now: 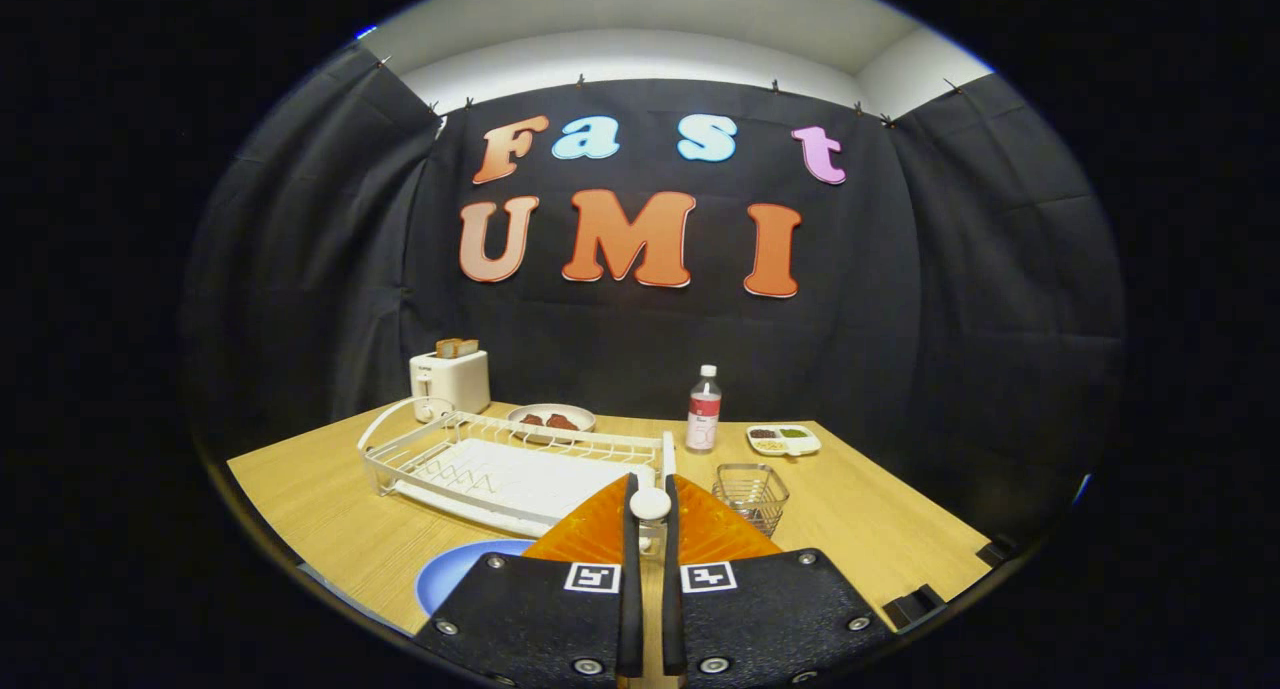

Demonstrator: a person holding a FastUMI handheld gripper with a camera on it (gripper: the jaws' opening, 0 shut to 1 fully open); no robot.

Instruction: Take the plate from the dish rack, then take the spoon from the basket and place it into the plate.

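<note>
My gripper [650,529] has its fingers [631,569] drawn nearly together, only a thin slot between them, and in that slot they clamp the spoon [650,504], whose white rounded end stands up just above the fingertips. Taking the dish rack [500,464] on the wooden table [320,509] as landmark: the blue plate [465,574] lies on the table just in front of the rack, partly hidden by my left finger, and the wire basket [752,494] stands just right of the rack. Behind the rack are a white toaster [450,379], a bowl of food [551,418], a bottle [703,409] and a small snack tray [783,439].
</note>
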